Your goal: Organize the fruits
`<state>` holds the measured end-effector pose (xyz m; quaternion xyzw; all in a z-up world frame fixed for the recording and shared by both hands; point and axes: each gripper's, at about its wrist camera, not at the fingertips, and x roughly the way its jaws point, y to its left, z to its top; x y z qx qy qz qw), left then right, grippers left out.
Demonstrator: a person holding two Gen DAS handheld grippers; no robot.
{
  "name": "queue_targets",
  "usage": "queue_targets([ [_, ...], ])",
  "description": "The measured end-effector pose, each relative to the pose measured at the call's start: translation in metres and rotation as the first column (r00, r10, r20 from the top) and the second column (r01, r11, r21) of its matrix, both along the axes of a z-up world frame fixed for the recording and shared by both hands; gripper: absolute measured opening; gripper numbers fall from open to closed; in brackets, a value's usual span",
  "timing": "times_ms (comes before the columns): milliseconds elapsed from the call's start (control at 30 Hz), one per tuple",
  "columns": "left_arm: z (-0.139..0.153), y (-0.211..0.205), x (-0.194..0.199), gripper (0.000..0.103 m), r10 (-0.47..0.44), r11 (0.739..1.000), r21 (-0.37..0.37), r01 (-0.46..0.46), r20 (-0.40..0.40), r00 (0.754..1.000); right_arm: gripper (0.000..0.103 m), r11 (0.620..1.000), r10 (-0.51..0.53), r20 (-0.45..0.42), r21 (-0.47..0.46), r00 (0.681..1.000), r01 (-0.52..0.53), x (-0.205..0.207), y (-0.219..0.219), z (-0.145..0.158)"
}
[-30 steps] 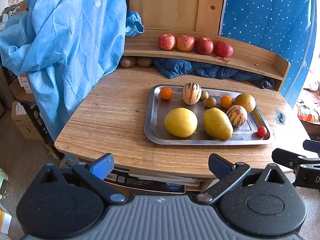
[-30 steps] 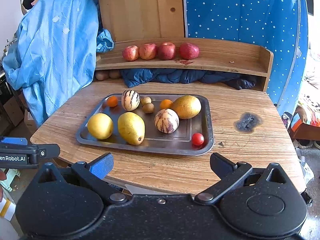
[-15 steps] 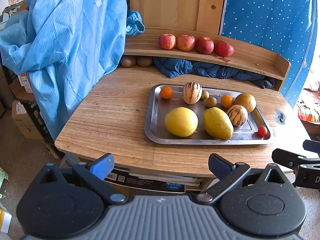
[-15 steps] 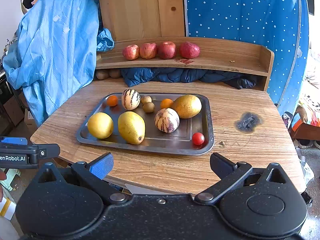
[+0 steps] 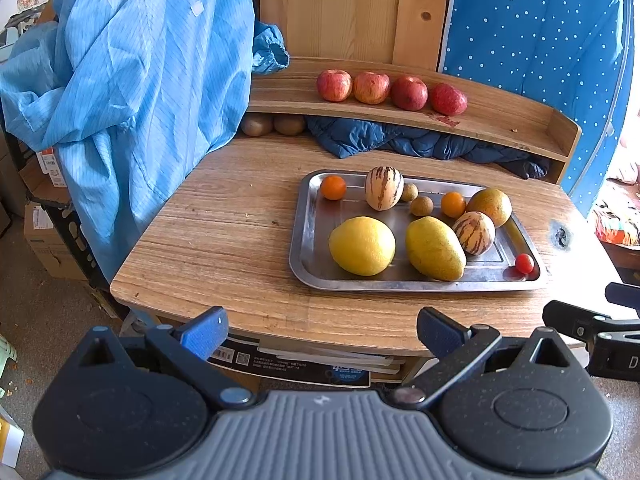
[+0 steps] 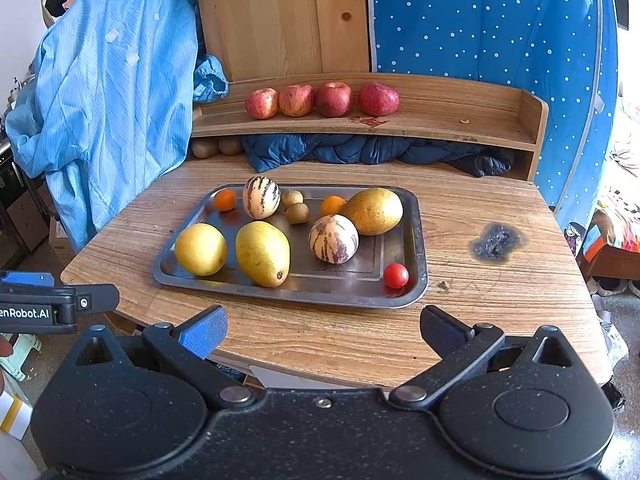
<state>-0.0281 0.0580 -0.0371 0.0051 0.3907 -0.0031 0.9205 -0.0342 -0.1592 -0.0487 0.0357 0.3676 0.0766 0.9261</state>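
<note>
A steel tray point(image 5: 304, 216) point(image 6: 416, 240) lies on the wooden table and holds several fruits. Among them are a round yellow fruit point(image 5: 362, 246) point(image 6: 201, 249), a yellow mango point(image 5: 435, 248) point(image 6: 263, 253), two striped melons point(image 5: 383, 187) point(image 6: 333, 239), small oranges point(image 5: 333, 187) and a cherry tomato point(image 5: 524, 263) point(image 6: 396, 275). Several red apples point(image 5: 372, 87) point(image 6: 316, 100) stand in a row on the raised shelf behind. My left gripper point(image 5: 320, 330) hangs open before the table's front edge. My right gripper point(image 6: 322, 330) is open too, empty, over the near edge.
A light blue coat point(image 5: 120, 80) hangs at the table's left. Dark blue cloth point(image 5: 400, 144) and two brown fruits point(image 5: 274, 125) lie under the shelf. A burn mark point(image 6: 496, 242) scars the table right of the tray. Boxes stand on the floor at the left.
</note>
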Motion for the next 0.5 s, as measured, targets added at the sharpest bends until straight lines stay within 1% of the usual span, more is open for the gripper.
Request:
queue_targets([
  [133, 0.0052, -0.0026, -0.0029, 0.102, 0.005, 0.999, 0.031, -0.006, 0.026, 1.0, 0.102, 1.0, -0.002, 0.001, 0.0, 1.0, 0.002, -0.0003, -0.0001, 0.0],
  [267, 0.007, 0.0002, -0.0035, 0.102, -0.009, 1.0, -0.008, 0.009, 0.029, 1.0, 0.102, 1.0, -0.001, 0.001, -0.001, 1.0, 0.001, -0.0007, -0.0008, -0.0004],
  [500, 0.0082, 0.0002, -0.0048, 0.102, -0.006, 1.0, -0.004, 0.007, 0.041, 0.999, 0.102, 1.0, -0.004, 0.0, -0.001, 1.0, 0.004, -0.0015, -0.0012, -0.0001],
])
